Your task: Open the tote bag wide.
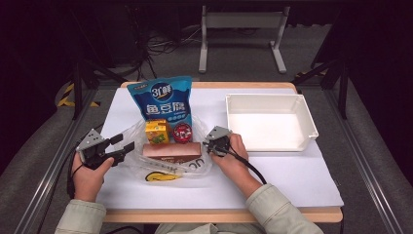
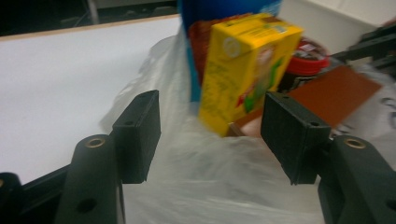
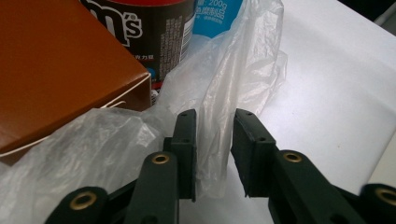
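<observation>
**Thin plastic bag slumped around the groceries, both grippers at its edges**

The clear, crinkly plastic bag (image 1: 168, 163) lies flattened on the white table cover (image 1: 287, 178), its film pooled around the goods that stand on it near the middle of the table. It looks feather-light, limp and slippery: it will fold and stretch rather than hold a shape, and a pinch on a single layer may slide out or tear. Judging from how it lies, the best holds are the bunched rim folds at either side, where several layers gather.

The left gripper (image 1: 122, 145) hovers at the bag's left edge with its jaws spread apart and nothing between them; in the left gripper view the film (image 2: 205, 182) lies loose below the pads. The right gripper (image 1: 214, 145) sits at the bag's right edge; its jaws stand a little apart with a raised fold of film (image 3: 215, 116) between them, not visibly pinched.

Inside the bag's spread stand a yellow cardboard juice carton (image 1: 157, 131), stiff and boxy, a small round tub with a red lid (image 1: 182, 132), hard and smooth, and a long brown cardboard box (image 1: 171, 151) lying flat. Behind them a blue glossy snack pouch (image 1: 163, 97) stands upright, puffy and light.

To the right, well apart, sits a white rigid plastic tray (image 1: 311, 119) with low walls.
</observation>
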A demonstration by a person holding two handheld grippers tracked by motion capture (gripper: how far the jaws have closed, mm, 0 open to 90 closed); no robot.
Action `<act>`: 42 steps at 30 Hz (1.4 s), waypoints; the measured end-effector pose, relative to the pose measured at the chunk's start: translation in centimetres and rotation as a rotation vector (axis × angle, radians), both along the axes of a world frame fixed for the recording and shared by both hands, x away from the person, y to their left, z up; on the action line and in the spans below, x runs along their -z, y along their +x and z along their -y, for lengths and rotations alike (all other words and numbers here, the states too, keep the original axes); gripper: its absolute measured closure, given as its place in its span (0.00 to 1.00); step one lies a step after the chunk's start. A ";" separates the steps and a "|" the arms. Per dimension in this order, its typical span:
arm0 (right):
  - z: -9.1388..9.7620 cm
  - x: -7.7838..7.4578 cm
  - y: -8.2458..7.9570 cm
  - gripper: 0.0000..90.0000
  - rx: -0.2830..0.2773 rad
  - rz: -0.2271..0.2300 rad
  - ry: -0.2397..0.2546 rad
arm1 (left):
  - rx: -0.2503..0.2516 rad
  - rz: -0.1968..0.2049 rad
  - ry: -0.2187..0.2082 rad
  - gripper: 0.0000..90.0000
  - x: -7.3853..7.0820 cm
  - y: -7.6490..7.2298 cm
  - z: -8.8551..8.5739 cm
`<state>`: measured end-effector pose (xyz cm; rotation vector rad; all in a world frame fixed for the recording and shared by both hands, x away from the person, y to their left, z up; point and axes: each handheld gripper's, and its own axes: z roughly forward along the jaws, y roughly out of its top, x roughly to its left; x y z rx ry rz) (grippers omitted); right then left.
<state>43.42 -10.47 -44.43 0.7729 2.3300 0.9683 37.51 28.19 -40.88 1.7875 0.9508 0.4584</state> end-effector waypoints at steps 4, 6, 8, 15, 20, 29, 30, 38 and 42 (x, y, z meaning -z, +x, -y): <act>0.0 -0.1 -0.1 0.75 -0.001 0.008 0.000 | 0.056 -0.055 0.025 0.49 0.7 -0.5 0.8; 0.0 -0.1 -0.1 0.74 -0.001 0.011 0.001 | 0.064 -0.063 0.030 0.54 1.1 -0.5 1.0; -0.1 -0.1 -0.1 0.73 0.000 0.016 0.001 | 0.082 -0.093 0.030 0.61 1.7 -0.2 1.1; 0.0 -0.4 -0.4 0.64 -0.004 0.030 0.018 | 0.157 -0.186 0.081 0.85 2.6 -0.5 1.2; 0.1 -0.7 -0.6 0.56 -0.002 0.040 0.047 | 0.197 -0.232 0.102 0.83 3.2 -1.1 1.5; 0.6 -2.1 -1.3 0.46 0.002 0.076 0.106 | 0.209 -0.283 0.123 0.78 4.6 -0.6 1.6; 0.8 -2.3 -1.4 0.46 0.002 0.074 0.113 | 0.208 -0.279 0.124 0.78 4.7 -0.5 1.7; 1.9 -4.4 -2.3 0.45 -0.004 0.090 0.243 | 0.205 -0.277 0.124 0.76 4.8 -0.5 1.8; 2.0 -5.4 -2.8 0.47 -0.052 0.094 0.321 | 0.206 -0.279 0.124 0.76 4.8 -0.5 1.8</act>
